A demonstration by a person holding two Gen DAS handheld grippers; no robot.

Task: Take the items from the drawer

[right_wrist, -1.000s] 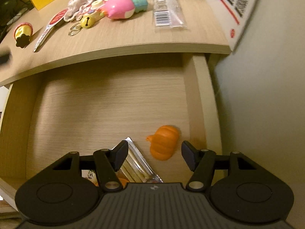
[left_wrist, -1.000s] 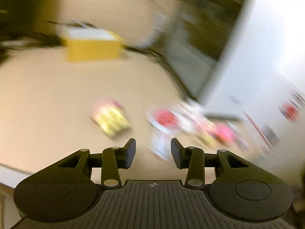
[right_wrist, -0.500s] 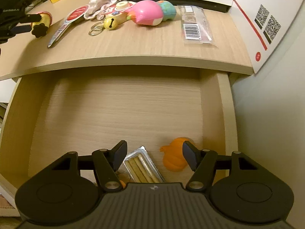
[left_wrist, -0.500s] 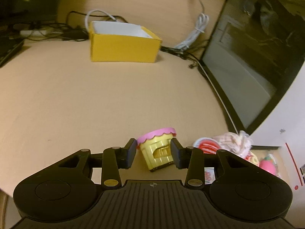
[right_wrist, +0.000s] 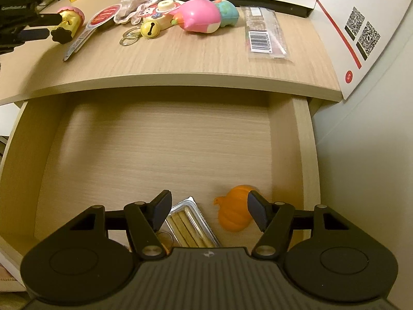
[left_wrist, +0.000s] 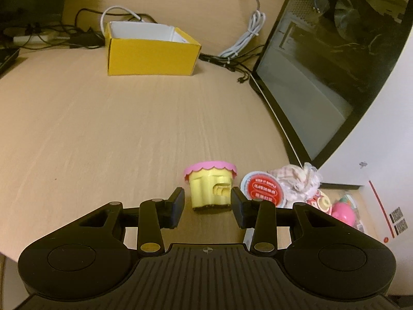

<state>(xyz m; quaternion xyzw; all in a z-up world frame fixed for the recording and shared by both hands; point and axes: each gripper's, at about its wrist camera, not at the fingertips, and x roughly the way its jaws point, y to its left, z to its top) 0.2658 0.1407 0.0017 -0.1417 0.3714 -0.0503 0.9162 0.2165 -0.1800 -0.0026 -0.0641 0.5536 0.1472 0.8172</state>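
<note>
A yellow toy cupcake (left_wrist: 210,188) with a pink rim lies on its side on the desk (left_wrist: 103,129). My left gripper (left_wrist: 207,202) is open, with a finger on each side of the cupcake and a small gap at the left one. In the right wrist view the open drawer (right_wrist: 155,142) holds an orange pumpkin toy (right_wrist: 233,217), a foil pack of sticks (right_wrist: 191,224) and a key ring (right_wrist: 165,237) near its front. My right gripper (right_wrist: 209,209) hangs open above them, its right finger over the pumpkin's edge.
On the desk above the drawer lie a pink toy (right_wrist: 200,16), a bell keyring (right_wrist: 151,29), a red-labelled pack (right_wrist: 103,16) and a barcoded packet (right_wrist: 264,33). A yellow box (left_wrist: 152,56) and cables sit at the back. A computer case (left_wrist: 322,64) and white carton (right_wrist: 361,25) stand right.
My left gripper swung across the desk and came up to the cupcake, which now sits between its fingers. The right gripper drew back a little, still open over the drawer.
</note>
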